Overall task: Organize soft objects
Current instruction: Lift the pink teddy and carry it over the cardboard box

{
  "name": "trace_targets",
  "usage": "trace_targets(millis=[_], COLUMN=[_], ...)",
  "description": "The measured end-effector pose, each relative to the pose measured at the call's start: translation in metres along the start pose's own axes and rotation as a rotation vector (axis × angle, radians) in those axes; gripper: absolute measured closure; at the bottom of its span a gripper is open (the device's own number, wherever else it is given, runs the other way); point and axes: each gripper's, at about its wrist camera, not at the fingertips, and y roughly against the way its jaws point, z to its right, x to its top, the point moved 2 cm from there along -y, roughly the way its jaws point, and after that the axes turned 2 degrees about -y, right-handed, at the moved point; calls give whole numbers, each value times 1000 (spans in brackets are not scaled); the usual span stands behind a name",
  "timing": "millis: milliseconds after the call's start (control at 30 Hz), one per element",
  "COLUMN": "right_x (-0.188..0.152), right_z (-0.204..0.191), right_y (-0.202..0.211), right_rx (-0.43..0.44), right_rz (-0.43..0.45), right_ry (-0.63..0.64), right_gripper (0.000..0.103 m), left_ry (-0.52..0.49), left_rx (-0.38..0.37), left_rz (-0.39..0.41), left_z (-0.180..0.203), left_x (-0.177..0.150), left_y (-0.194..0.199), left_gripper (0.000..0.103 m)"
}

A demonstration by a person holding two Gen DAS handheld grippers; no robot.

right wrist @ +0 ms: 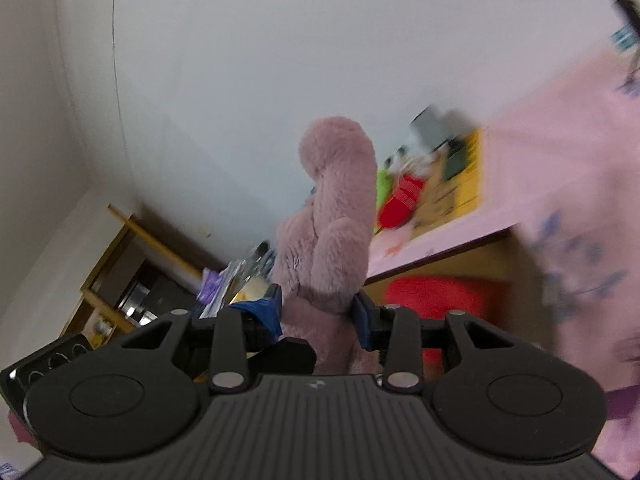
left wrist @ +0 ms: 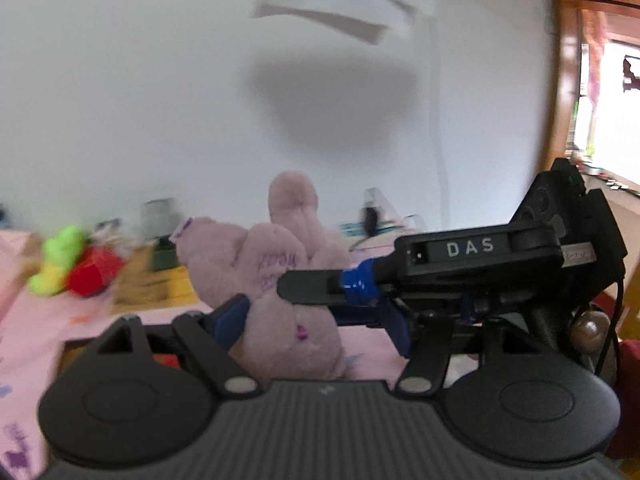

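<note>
A big pink plush bear [left wrist: 276, 276] is up in the air, and both grippers hold it. In the left wrist view, the left gripper [left wrist: 316, 320] is clamped on the bear's body — one blue pad [left wrist: 232, 318] presses into the fur at about 9 o'clock from the bear's tummy, and the other blue pad is at about 3 o'clock. The right gripper [left wrist: 320, 286] comes in from 3 o'clock in this view, with blue tape on its finger, and its black finger lies across the bear. Purple stitched letters show on the bear, but they are too blurry to read. In the right wrist view, the right gripper [right wrist: 318, 314] is squeezed onto a fluffy part of the same bear [right wrist: 336, 216], with a blue pad [right wrist: 272, 312] touching the fur on each side. Far behind the bear in the left wrist view, at about 9 o'clock, a green soft toy [left wrist: 58, 260] and a red soft toy [left wrist: 92, 272] sit close together on a pink sheet [left wrist: 40, 328] with purple shapes on it. A yellow box [left wrist: 156, 280] is just beside the red toy, at its 3 o'clock. Above it all is a plain white wall [left wrist: 140, 100] — there is a dark shadow on it.
</note>
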Motion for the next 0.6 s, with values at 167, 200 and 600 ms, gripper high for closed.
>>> trace_targets(millis=[167, 200, 600], right_x=[-30, -36, -84], right_z=[-13, -14, 7], right_y=[-74, -87, -150], right_rx=[8, 5, -266], right_rz=[-71, -85, -179], right_ry=[-41, -55, -85], right_gripper=[82, 82, 82], left_ry=[44, 52, 184], left_rx=[93, 105, 94], left_rz=[-47, -56, -264], left_z=[-64, -74, -163], left_x=[-22, -26, -99], left_y=[22, 24, 3], left_gripper=[41, 41, 38])
